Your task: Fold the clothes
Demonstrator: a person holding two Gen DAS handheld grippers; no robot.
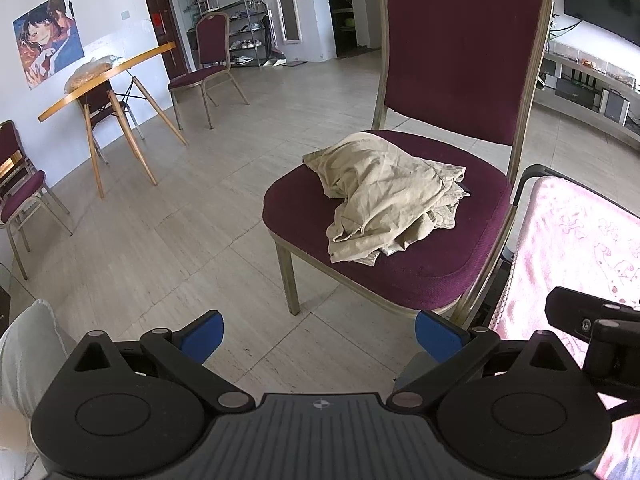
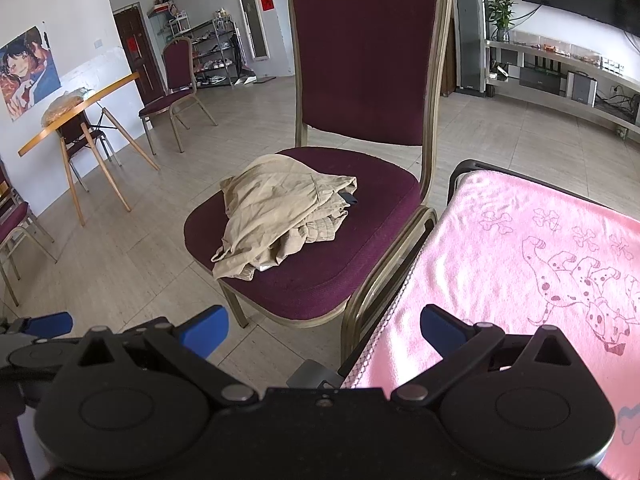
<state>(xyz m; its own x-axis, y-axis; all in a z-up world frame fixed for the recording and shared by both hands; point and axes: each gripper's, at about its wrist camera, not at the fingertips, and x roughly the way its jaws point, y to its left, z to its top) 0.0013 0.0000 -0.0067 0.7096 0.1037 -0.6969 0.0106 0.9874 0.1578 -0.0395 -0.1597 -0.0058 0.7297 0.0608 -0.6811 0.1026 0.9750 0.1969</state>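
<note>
**Garment limp, nothing gripped yet – pick your hold point**

Beige garment (image 1: 384, 196) sits crumpled on the seat of the maroon chair (image 1: 464, 52), ahead of both tongs and well apart from them. From the left gripper (image 1: 318, 338) it lies ahead and a little to the right; from the right gripper (image 2: 324, 332) it's ahead and to the left. Both stand wide with nothing between the blue pads (image 1: 202, 338)

Handling, my read:
- Thin woven cloth, light and fully soft. It'll sag and drape the moment you lift it, no stiffness to rely on
- Layers are bunched on each other, so a pinch in the middle probably grabs several at once and drags the whole heap
- Fabric looks matte and creased, so slip is unlikely

Where to hold: go for the loose edge at the end nearest you, where a corner hangs toward the seat front. Take one layer only, each gripper on a separate corner

Pink towel surface (image 2: 520, 248) sits to the right of the right gripper, likely your flat spot for folding

Something dark (image 2: 352, 199) pokes out at the pile's far side; can't tell what it is
</note>
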